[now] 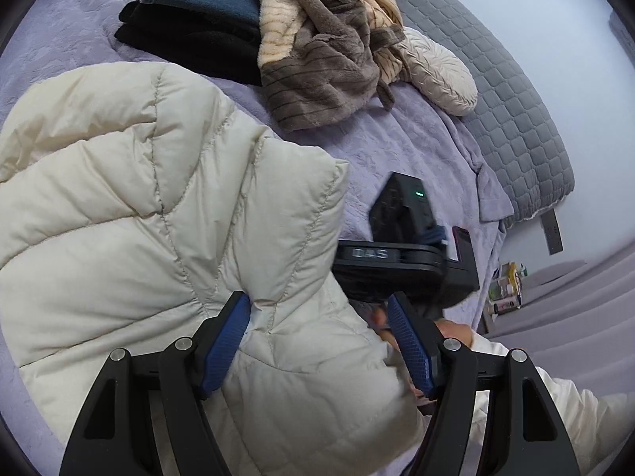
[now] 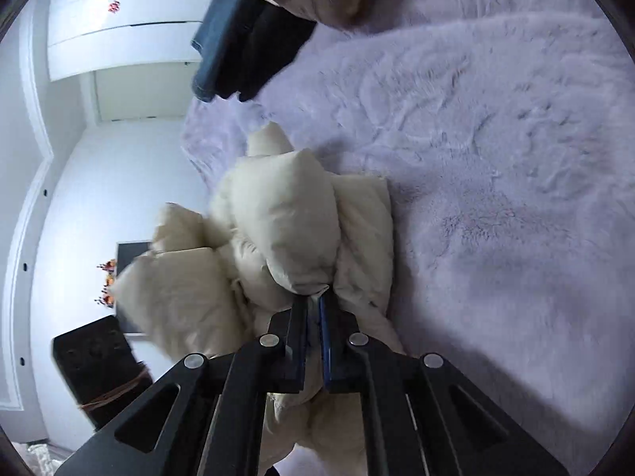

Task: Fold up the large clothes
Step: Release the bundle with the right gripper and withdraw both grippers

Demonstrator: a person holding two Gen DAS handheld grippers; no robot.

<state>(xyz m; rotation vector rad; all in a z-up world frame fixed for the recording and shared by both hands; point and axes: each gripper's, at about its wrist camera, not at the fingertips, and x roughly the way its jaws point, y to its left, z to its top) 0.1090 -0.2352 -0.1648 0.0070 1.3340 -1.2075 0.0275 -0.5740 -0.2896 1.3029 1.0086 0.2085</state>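
Note:
A cream puffer jacket (image 1: 139,206) lies bunched on the lavender bed cover (image 1: 397,150). My left gripper (image 1: 319,299) stands wide over the jacket's near part, its blue pads (image 1: 228,341) on either side of the puffy fabric with no pinch to be seen. In the right wrist view, my right gripper (image 2: 313,299) is shut on a fold of the jacket (image 2: 285,214), which bulges out just past the fingertips. The left wrist view shows the right gripper's black body (image 1: 401,261) beside the jacket's edge, its fingertips hidden, and a hand (image 1: 452,329) in a white sleeve behind it.
At the bed's far side, folded jeans on a black garment (image 1: 190,20) sit beside a brown and cream fleece heap (image 1: 317,47) and a cream pillow (image 1: 436,75). A grey quilted pad (image 1: 516,127) lies at the right. White cupboards (image 2: 119,23) and a black seat (image 2: 99,369) stand off the bed.

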